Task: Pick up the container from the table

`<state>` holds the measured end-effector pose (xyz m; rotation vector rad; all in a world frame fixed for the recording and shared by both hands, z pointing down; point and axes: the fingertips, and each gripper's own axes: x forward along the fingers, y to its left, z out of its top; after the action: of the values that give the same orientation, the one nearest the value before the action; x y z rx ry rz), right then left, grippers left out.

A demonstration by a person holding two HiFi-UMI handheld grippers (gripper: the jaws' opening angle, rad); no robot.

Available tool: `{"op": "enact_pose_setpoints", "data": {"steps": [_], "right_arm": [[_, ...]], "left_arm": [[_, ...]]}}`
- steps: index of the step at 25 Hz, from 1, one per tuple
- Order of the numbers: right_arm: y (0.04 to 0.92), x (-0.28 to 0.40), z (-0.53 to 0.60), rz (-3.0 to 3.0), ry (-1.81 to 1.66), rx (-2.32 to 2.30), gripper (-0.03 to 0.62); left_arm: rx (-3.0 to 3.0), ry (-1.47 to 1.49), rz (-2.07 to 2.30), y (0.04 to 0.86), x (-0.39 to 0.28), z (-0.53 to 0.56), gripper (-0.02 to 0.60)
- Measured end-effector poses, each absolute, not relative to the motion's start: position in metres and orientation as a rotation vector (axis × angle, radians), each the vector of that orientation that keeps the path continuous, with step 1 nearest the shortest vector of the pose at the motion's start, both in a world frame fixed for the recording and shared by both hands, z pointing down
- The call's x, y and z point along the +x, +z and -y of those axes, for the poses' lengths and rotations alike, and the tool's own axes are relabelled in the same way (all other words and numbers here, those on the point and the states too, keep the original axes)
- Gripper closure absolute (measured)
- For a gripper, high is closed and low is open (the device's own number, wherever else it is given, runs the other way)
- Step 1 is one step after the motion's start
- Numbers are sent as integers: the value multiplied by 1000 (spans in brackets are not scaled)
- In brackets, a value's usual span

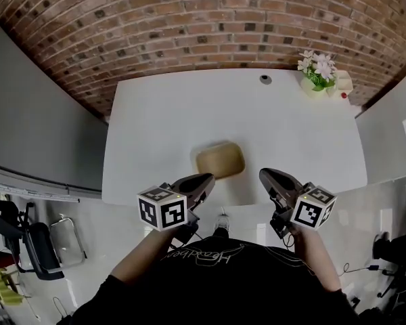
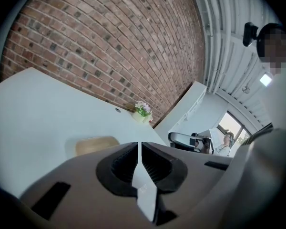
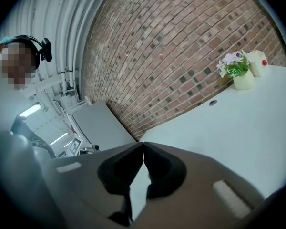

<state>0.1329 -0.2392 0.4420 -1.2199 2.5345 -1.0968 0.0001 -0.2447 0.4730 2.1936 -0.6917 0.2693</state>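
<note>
Container point(image 1: 220, 161) looks light, hard and smooth, best grabbed by its two sides, but left gripper point(image 1: 206, 180) and right gripper point(image 1: 265, 176) are both squeezed together on nothing.

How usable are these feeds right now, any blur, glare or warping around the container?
Head view: heavy fisheye bows the brick wall, yet the container is sharp, evenly lit, no glare. Left gripper view: container soft and pale. Right gripper view: container out of frame, corners dark.
</note>
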Motion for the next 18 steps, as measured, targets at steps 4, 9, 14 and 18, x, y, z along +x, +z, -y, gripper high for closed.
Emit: {"op": "enact_pose_setpoints", "data": {"steps": [4,9,14,18], "right_arm": [[460,133,259,-2534,-1155,-1239,588],[483,131,279,-2561,-1211,-1252,588],[506,131,294,-2560,-1283,-1231,548],[531,132,305,-2558,-1334,-1259,545]], "left_arm": [[2124,268,731,496,-20,263,575],[2045,312,778,525,-41,278,565],[1951,347,839,548,-59,292,531],[1882,377,840,571,-62,296,494]]}}
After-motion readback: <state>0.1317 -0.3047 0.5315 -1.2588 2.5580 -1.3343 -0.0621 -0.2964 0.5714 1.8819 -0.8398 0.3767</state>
